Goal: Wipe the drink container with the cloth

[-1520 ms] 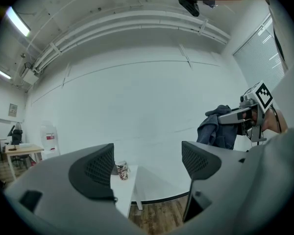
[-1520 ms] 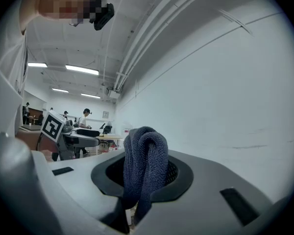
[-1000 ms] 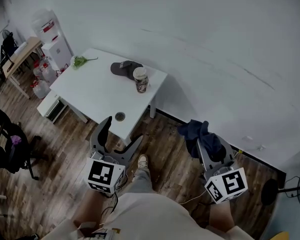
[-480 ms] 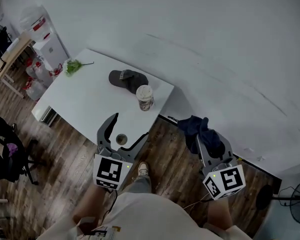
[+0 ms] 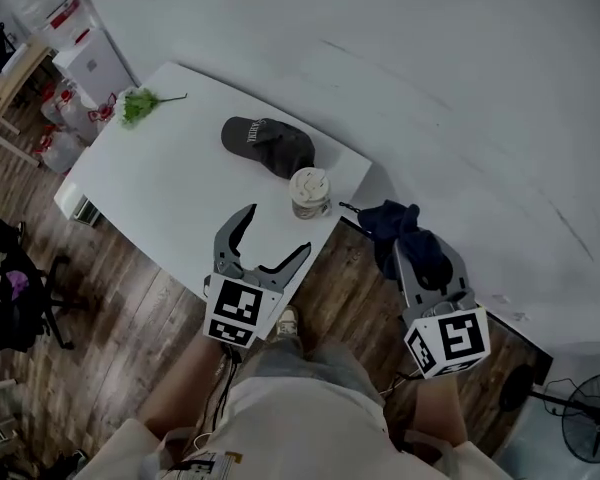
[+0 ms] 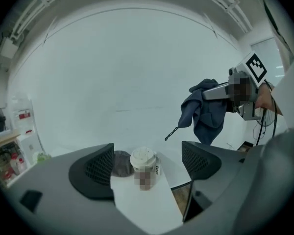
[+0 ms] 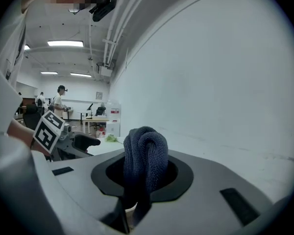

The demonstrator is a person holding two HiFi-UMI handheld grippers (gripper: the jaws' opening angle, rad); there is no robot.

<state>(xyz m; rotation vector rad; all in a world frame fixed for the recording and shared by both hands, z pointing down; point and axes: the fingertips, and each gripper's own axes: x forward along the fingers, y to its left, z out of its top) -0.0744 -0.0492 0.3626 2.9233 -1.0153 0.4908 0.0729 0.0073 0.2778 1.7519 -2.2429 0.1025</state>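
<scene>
1. The drink container is a paper coffee cup [image 5: 310, 192] with a white lid. It stands upright on the white desk [image 5: 170, 188], near the desk corner closest to us.
2. A dark cap [image 5: 268, 144] lies just behind the cup. We cannot tell whether the two touch. A green leafy sprig [image 5: 137, 104] lies well apart from the cup, at the far end of the desk.
3. The left hand-held gripper [image 5: 276, 232] hovers on our side of the cup with its jaws wide apart and nothing held. In the left gripper view the cup shows in the gap between the jaws, but it is ahead of them and not touched.
4. The right hand-held gripper [image 5: 425, 258] is to the right of the cup, beyond the desk edge and above the wooden floor. Its jaws are closed on a dark blue cloth [image 5: 405, 230], which bunches above them and hangs loose.
5. We judge the cup to be light, with a thin wall that gives under pressure. It will tip or slide easily if the cloth pushes it. We cannot see whether it holds any drink.
6. We think the best place to hold it is the middle of the paper wall, below the lid. The squeeze should be gentle, so the wall does not buckle and the lid does not pop off.
7. The cloth is soft and limp, so it will fold around the cup. It should touch the cup only once the cup is held steady.
</scene>
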